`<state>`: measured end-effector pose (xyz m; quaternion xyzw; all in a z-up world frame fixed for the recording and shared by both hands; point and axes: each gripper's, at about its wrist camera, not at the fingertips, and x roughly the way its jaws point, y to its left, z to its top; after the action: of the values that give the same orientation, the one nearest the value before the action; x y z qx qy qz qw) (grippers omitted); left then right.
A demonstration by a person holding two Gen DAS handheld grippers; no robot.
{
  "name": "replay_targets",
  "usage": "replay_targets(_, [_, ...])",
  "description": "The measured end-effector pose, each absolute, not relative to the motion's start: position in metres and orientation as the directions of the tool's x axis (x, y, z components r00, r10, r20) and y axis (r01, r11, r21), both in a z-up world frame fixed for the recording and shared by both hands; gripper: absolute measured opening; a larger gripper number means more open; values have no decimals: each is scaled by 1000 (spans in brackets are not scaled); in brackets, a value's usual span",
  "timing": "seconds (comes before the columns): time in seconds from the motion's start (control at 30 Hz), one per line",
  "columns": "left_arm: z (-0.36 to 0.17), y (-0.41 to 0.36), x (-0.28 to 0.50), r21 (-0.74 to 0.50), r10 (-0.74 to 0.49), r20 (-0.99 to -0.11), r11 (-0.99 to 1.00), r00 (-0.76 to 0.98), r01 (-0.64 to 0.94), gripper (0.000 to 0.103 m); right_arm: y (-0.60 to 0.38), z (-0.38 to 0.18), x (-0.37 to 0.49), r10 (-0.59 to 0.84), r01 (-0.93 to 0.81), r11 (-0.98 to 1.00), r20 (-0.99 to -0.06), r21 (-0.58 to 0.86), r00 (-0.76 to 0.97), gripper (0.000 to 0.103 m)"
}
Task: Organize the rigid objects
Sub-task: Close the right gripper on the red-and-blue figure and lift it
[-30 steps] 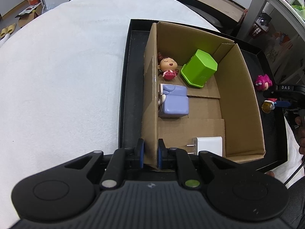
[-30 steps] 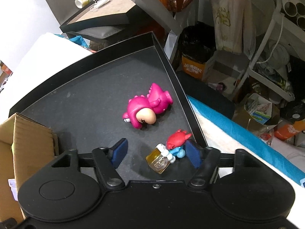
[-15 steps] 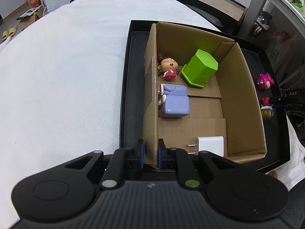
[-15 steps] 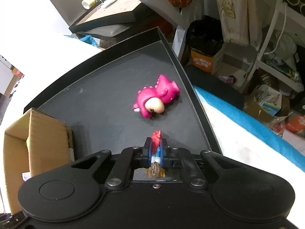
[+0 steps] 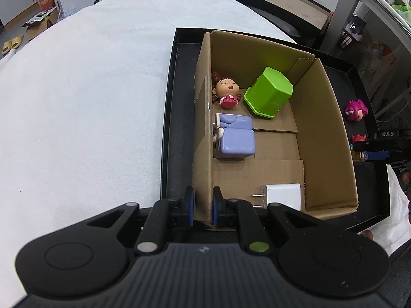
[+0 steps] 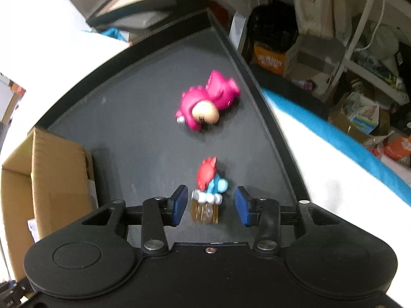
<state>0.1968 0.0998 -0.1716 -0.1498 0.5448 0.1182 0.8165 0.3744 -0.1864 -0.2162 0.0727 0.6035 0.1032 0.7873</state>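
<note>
My left gripper (image 5: 203, 209) is shut on the near left wall of the cardboard box (image 5: 205, 118), which stands in a black tray (image 5: 167, 118). Inside the box lie a doll figure (image 5: 227, 89), a green bin (image 5: 268, 92), a purple bed toy (image 5: 235, 136) and a white charger (image 5: 281, 195). My right gripper (image 6: 210, 206) is open, with a red-and-blue figure on an amber base (image 6: 208, 192) lying between its fingers on the tray (image 6: 143, 107). A pink dinosaur toy (image 6: 208, 101) lies beyond it.
The box corner (image 6: 51, 169) is left of the right gripper. The tray rim (image 6: 269, 118) runs close on the right. A white cloth (image 5: 77, 102) covers the table left of the tray. Clutter and shelves stand beyond the table edge.
My right gripper was shut on the red-and-blue figure half a second ago and has now opened around it. The left gripper has kept its hold on the box wall.
</note>
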Motion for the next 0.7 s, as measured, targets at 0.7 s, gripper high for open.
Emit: replay_targets(0.7, [-168,99,195,-117,29,-922,929,385,-350,13,-179,-183,355,301,-128,953,-906,275,296,24])
